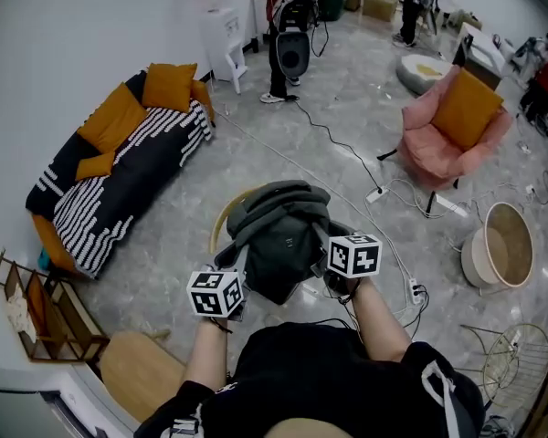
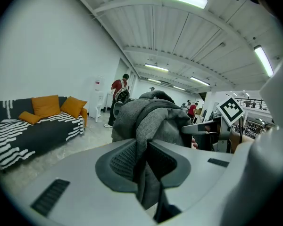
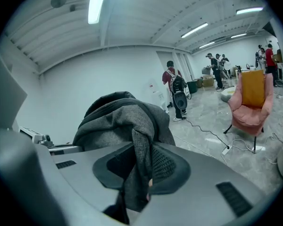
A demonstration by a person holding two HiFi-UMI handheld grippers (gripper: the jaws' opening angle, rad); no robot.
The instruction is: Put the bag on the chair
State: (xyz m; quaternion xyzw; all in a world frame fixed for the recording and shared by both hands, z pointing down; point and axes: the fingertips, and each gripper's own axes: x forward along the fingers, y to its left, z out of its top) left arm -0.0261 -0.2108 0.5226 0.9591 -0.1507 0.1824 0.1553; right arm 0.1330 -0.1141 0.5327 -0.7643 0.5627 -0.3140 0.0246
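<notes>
Fig.: grey bag [image 1: 276, 235] hangs in front of me, above a tan curved rim [image 1: 221, 219], poss. the chair. L gripper [image 2: 142, 164] & R gripper [image 3: 140, 166] each pinch a fabric fold, jaws narrow. Soft, floppy, prob. mid-weight; I'd favour straps/seams over loose cloth. Only head view shows the rim. L gripper view has the striped sofa [image 2: 37, 131], R gripper view the pink armchair [image 3: 249, 108].
</notes>
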